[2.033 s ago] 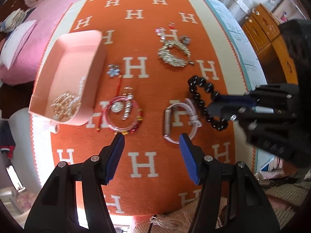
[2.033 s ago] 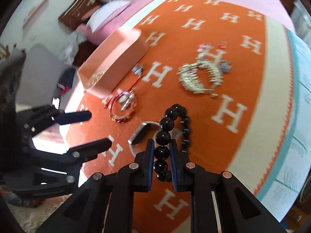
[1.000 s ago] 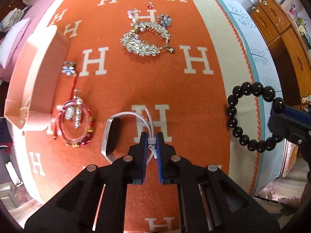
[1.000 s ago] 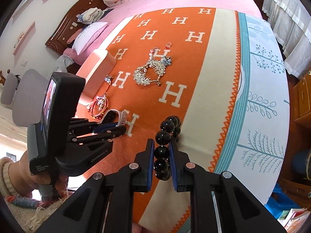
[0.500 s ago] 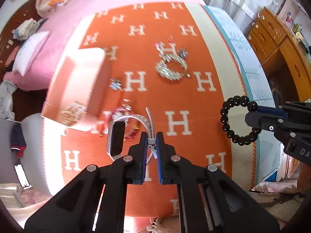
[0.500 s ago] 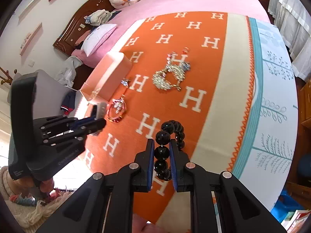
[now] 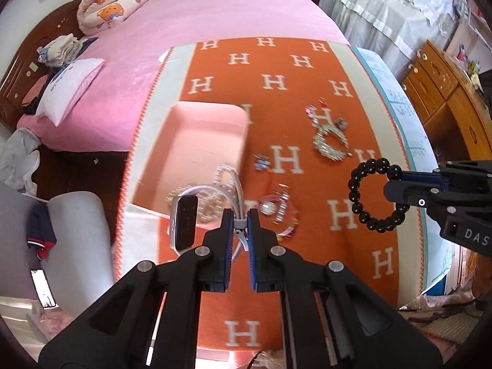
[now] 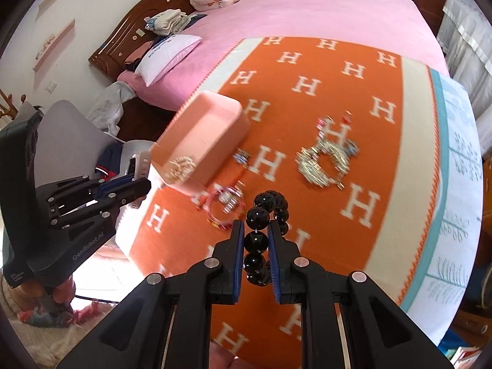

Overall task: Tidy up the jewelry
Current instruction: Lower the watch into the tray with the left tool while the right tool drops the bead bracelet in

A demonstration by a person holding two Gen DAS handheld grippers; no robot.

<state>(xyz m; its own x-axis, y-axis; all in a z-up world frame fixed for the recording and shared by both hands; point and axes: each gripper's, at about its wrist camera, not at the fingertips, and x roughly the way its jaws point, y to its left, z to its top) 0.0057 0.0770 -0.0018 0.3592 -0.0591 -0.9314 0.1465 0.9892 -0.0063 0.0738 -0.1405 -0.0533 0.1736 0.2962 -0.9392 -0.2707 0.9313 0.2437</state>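
Hanging clear above orange blanket (image 7: 307, 264), both tools' loads: watch (image 7: 184, 221), black bracelet (image 8: 261, 233).

Right gripper (image 8: 255, 241): blue-padded jaws clamped on a black bead bracelet (image 8: 267, 212), which loops up beyond the fingertips.
Left gripper (image 8: 140, 186): at left edge, black, closed on a white watch strap (image 8: 142, 162).
Pink tray (image 8: 204, 140): on the orange H-patterned blanket (image 8: 363, 141), holding a silver-gold beaded piece (image 8: 181, 168) at its near end.
Red bangle (image 8: 226, 206) with charms: on the blanket, just beside the tray's near corner (blurred).
Crystal hair comb (image 8: 323, 164): right of the tray, well apart.
Small flower clip (image 8: 241, 156): beside the tray wall.
Pink bedspread (image 8: 307, 12): beyond the blanket.
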